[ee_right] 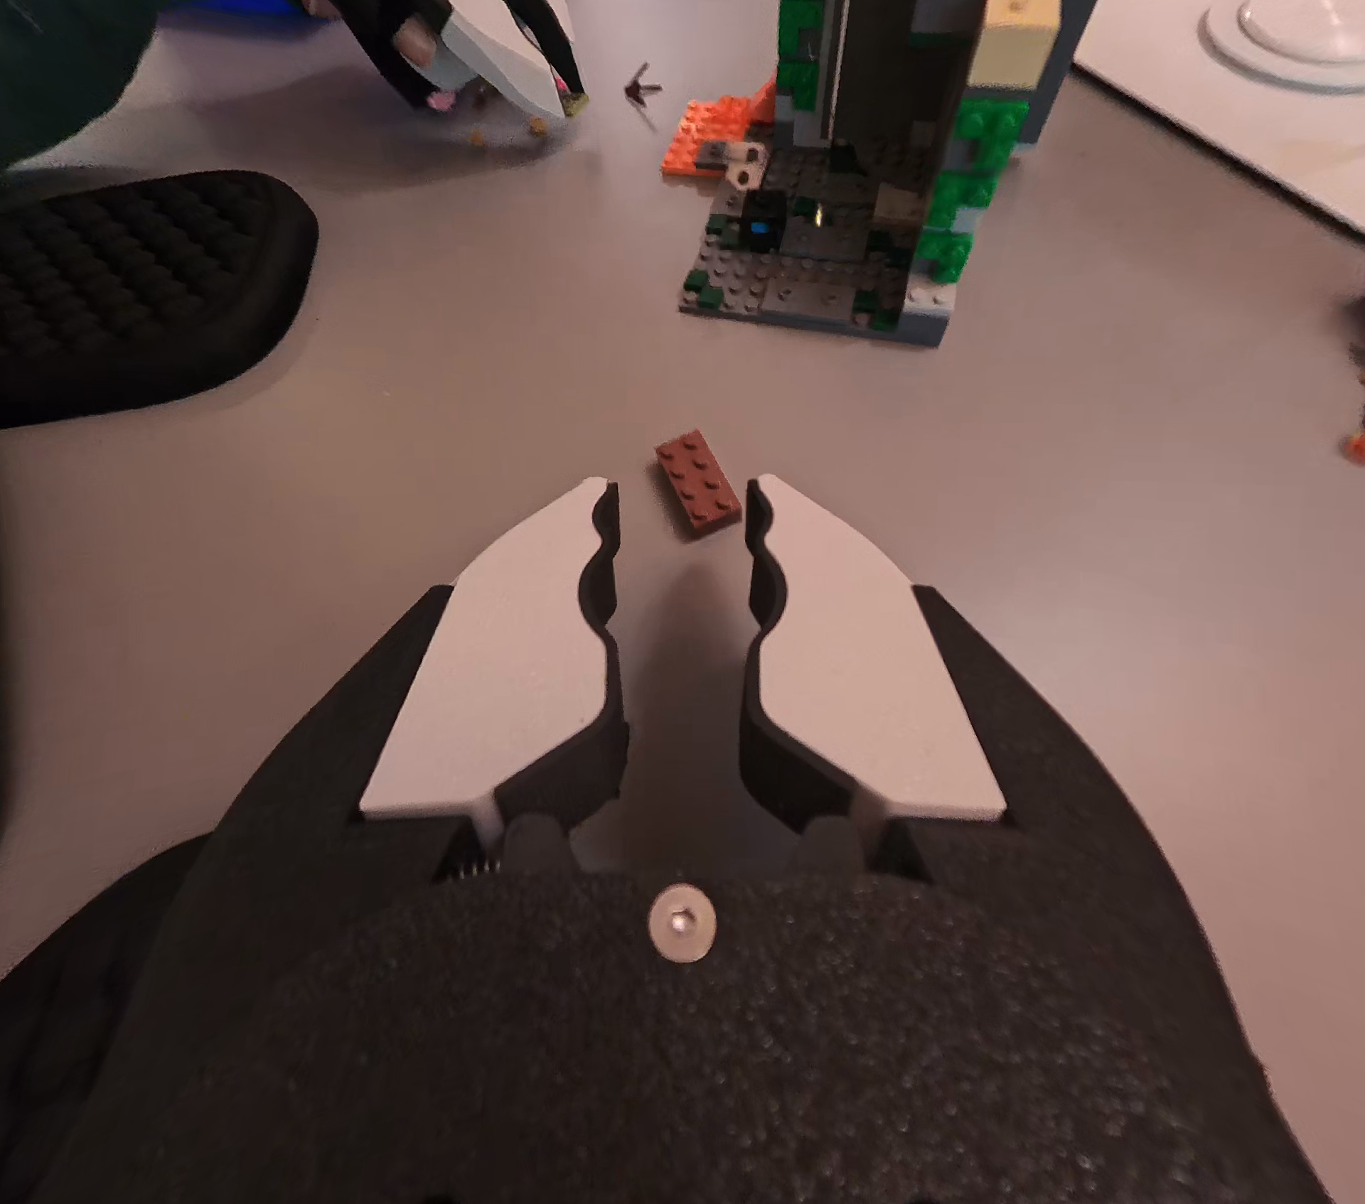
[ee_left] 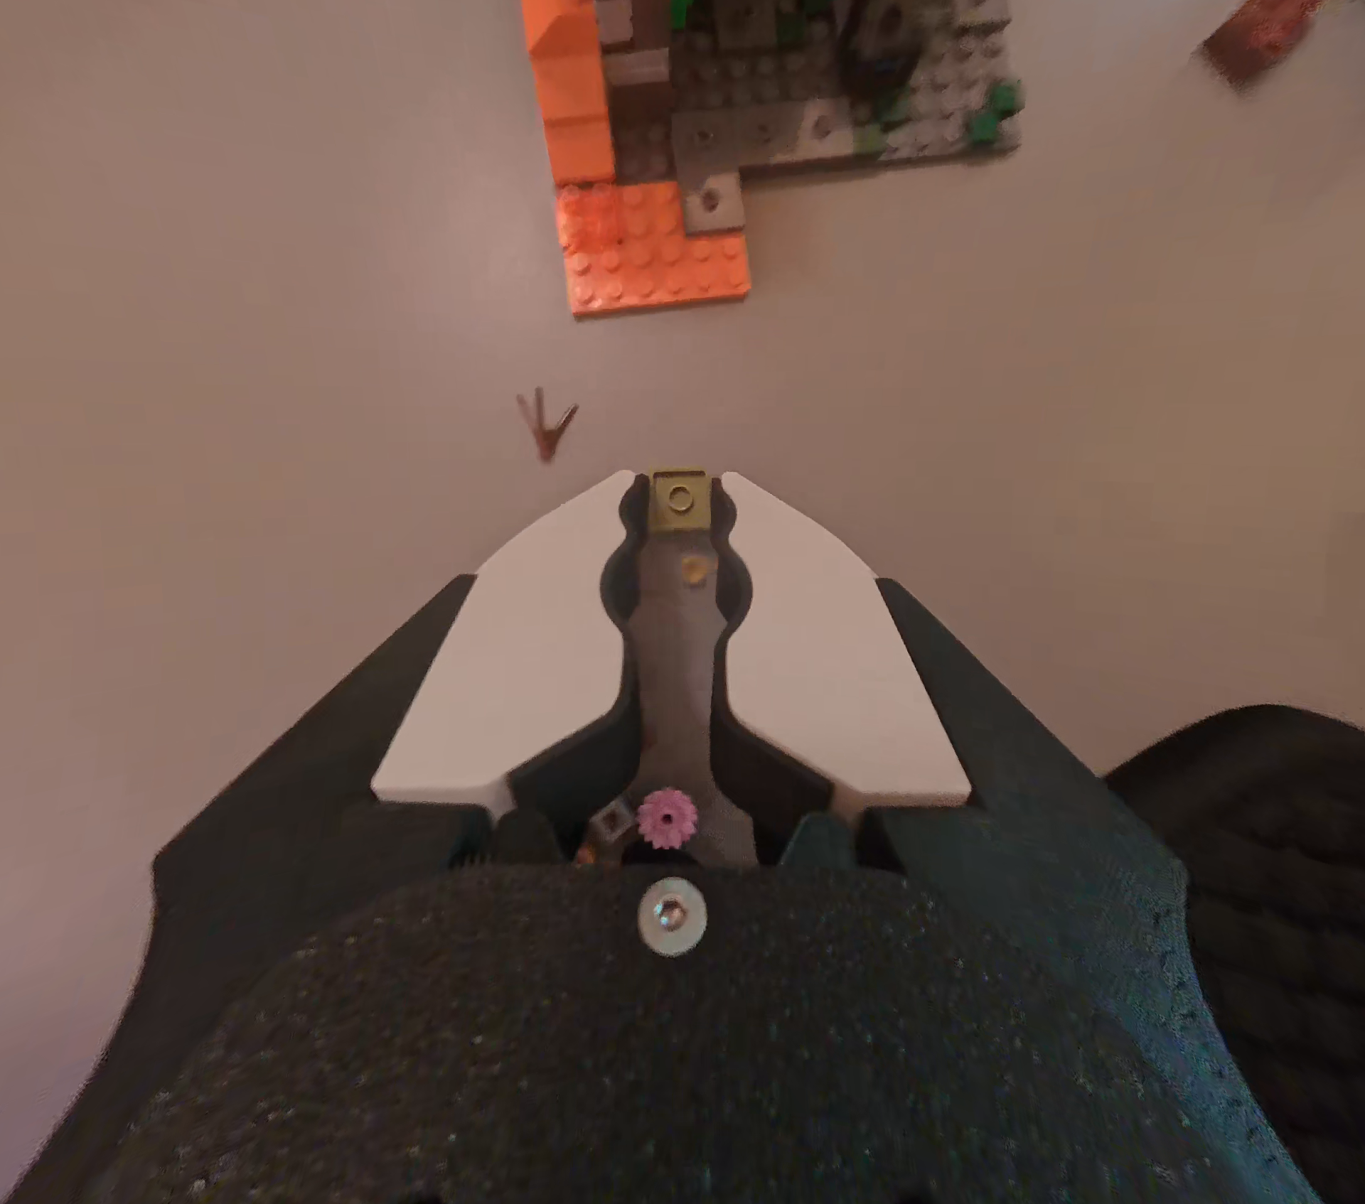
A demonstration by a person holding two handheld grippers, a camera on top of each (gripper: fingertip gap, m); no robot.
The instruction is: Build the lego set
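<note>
My left gripper (ee_left: 679,489) is shut on a small olive one-stud plate (ee_left: 679,499) just above the grey table. It also shows in the right wrist view (ee_right: 569,101), held by a hand at the far left. The partly built set (ee_left: 775,24) with an orange plate (ee_left: 657,253) at its near corner stands ahead. My right gripper (ee_right: 679,493) is open and empty, low over the table. A brown two-by-four plate (ee_right: 696,480) lies flat just beyond its fingertips, between them. The set (ee_right: 886,135) rises farther back.
A small dark brown claw-shaped piece (ee_left: 545,426) lies between my left gripper and the set. A pink gear piece (ee_left: 667,818) and tiny loose bits lie under the left gripper. A black textured pad (ee_right: 133,282) lies left. A white board (ee_right: 1219,83) lies far right. My right fingertips sit around 25 cm from my left ones.
</note>
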